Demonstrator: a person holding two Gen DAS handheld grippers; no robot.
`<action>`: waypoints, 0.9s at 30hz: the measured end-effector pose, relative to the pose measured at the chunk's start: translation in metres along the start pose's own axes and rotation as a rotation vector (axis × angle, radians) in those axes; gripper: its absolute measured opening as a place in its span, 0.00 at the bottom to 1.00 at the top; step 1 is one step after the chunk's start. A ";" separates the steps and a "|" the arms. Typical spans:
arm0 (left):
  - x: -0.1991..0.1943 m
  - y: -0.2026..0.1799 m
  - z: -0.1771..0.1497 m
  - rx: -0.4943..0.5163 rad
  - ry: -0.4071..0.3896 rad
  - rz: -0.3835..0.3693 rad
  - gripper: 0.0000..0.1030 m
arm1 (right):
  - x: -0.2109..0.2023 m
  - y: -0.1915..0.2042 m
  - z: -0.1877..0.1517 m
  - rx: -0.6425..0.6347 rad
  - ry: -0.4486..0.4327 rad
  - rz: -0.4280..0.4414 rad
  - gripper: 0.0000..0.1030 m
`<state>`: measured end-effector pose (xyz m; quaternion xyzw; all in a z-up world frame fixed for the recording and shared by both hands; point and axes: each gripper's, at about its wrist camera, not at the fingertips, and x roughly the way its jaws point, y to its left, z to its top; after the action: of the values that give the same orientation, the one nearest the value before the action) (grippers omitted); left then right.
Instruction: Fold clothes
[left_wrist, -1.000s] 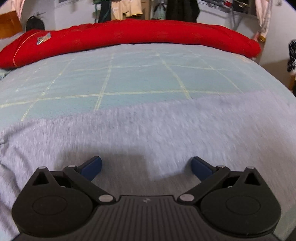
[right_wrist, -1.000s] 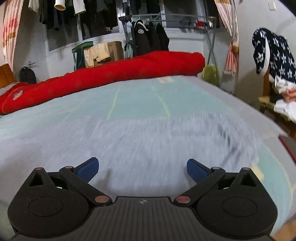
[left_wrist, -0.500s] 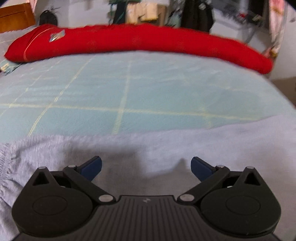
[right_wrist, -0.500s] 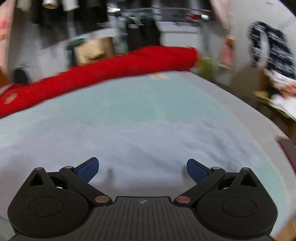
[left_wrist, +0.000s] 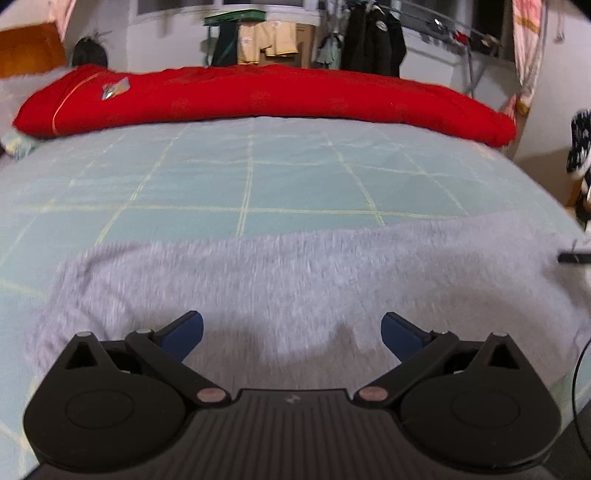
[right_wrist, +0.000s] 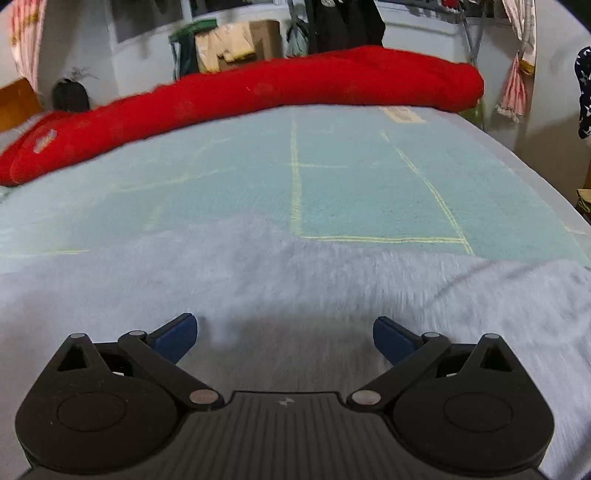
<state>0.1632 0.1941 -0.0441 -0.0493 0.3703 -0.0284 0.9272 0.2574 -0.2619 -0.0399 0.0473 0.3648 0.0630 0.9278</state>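
Note:
A pale grey fuzzy garment (left_wrist: 295, 273) lies spread flat across the near part of the bed, and the right wrist view shows the same garment (right_wrist: 295, 280). My left gripper (left_wrist: 291, 332) hovers low over its near edge, open, with nothing between the blue fingertips (left_wrist: 184, 330). My right gripper (right_wrist: 284, 334) is likewise open just above the cloth, its blue fingertips (right_wrist: 391, 338) wide apart. The garment's left end (left_wrist: 55, 295) shows in the left wrist view, its right end (right_wrist: 554, 295) in the right wrist view.
The bed has a light blue sheet (left_wrist: 258, 177) with yellow grid lines. A long red rolled quilt (left_wrist: 258, 96) lies along the far side. Hanging clothes (left_wrist: 373, 40) and a drying rack stand behind. A chair with a starred garment (right_wrist: 585, 96) is at the right.
Both views have shifted over the last second, so both grippers moved over the garment. More blue sheet now shows beyond the cloth's far edge. Both stayed open.

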 end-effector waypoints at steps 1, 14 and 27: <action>-0.002 0.002 -0.004 -0.017 0.000 -0.015 0.99 | -0.013 0.003 -0.010 -0.004 -0.009 0.020 1.00; 0.005 0.038 0.004 -0.109 0.032 -0.008 0.99 | -0.061 0.039 -0.079 -0.059 0.036 0.059 1.00; -0.020 0.024 -0.043 -0.066 0.026 -0.048 0.99 | -0.079 0.059 -0.081 -0.157 -0.033 0.083 1.00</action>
<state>0.1191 0.2166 -0.0638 -0.0885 0.3820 -0.0391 0.9191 0.1402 -0.2123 -0.0379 -0.0096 0.3411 0.1290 0.9311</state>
